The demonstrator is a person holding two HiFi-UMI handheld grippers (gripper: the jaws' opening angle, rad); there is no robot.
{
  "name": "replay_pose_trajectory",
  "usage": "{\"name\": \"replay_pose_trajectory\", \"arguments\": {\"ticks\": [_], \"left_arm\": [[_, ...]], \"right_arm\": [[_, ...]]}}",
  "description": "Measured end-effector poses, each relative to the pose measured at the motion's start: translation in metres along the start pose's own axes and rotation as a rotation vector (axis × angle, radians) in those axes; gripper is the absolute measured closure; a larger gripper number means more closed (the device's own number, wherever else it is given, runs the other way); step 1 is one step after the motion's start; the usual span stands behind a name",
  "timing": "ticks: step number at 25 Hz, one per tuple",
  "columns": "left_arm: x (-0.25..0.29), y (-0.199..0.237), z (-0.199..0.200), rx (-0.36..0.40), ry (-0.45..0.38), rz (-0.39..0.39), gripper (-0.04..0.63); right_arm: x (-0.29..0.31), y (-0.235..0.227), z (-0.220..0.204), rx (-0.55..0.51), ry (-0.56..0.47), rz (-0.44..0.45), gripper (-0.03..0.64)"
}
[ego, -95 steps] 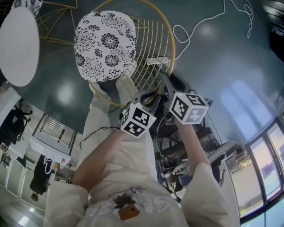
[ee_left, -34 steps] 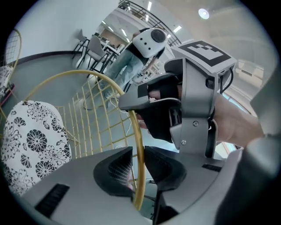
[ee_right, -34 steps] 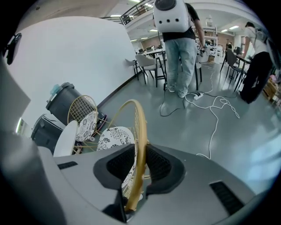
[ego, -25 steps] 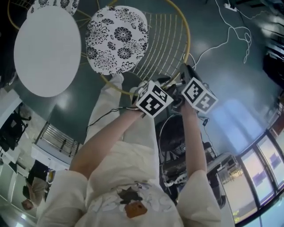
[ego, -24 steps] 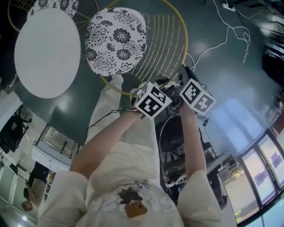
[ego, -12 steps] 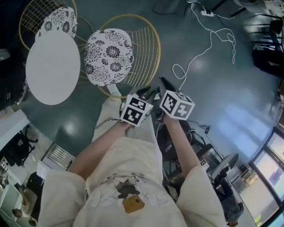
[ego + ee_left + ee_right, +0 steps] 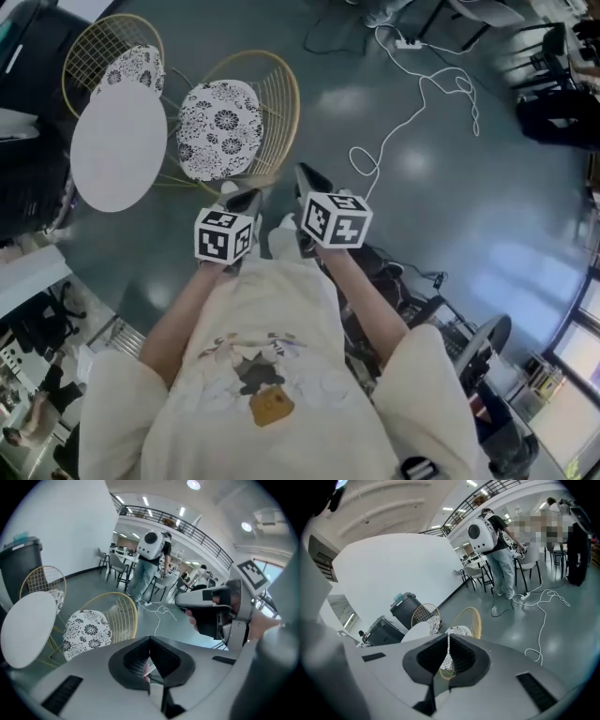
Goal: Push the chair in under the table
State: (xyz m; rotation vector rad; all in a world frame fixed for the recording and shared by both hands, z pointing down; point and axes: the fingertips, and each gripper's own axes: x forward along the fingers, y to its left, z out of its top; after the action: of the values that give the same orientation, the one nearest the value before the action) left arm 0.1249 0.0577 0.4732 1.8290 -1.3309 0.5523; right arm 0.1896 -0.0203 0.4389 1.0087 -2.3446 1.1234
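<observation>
The gold wire chair (image 7: 272,103) with a black-and-white flowered cushion (image 7: 218,128) stands against the round white table (image 7: 119,145), its seat partly under the top. Both grippers hang in the air near my body, apart from the chair. In the head view the left gripper (image 7: 247,199) and the right gripper (image 7: 307,176) point toward the chair's back. The left gripper (image 7: 150,639) is shut on nothing. The right gripper's (image 7: 448,637) jaws have just been closing and meet, with nothing between them. The chair (image 7: 471,619) and the table (image 7: 26,627) lie beyond the jaws.
A second wire chair (image 7: 112,58) stands on the table's far side. A white cable (image 7: 417,103) winds over the grey floor at the right. Dark equipment (image 7: 450,323) sits by my right leg. A person with a white backpack (image 7: 151,559) stands farther off, near black bins (image 7: 404,607).
Both grippers have come off the chair's back rim, risen and drawn back toward my body, and their jaws have shut. The chair and table now look farther away.
</observation>
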Motion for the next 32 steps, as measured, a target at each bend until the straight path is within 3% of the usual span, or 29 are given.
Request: {"name": "replay_pose_trajectory", "arguments": {"ticks": [5,10,17,21,26,32], "left_arm": [[-0.049,-0.008,-0.003,-0.024,-0.093,0.051,0.586],[-0.089,-0.027,0.01,-0.019,-0.165,0.033,0.586],[-0.121,-0.1,0.03,0.081,-0.26,-0.038,0.586],[-0.13,-0.109,0.038,0.127,-0.299,-0.001,0.586],[-0.127,-0.116,0.042,0.11,-0.287,-0.042,0.586],[-0.115,-0.136,0.049,0.216,-0.251,-0.097,0.586]], "right_arm": [[-0.032,0.023,-0.007,-0.063,-0.061,0.041,0.601],[-0.075,0.051,-0.008,-0.108,-0.126,0.081,0.609],[-0.135,0.074,-0.025,-0.145,-0.17,0.142,0.609],[-0.15,0.071,-0.023,-0.119,-0.222,0.141,0.609],[-0.153,0.056,-0.023,-0.048,-0.235,0.11,0.609],[-0.157,0.039,-0.018,0.009,-0.262,0.057,0.608]]}}
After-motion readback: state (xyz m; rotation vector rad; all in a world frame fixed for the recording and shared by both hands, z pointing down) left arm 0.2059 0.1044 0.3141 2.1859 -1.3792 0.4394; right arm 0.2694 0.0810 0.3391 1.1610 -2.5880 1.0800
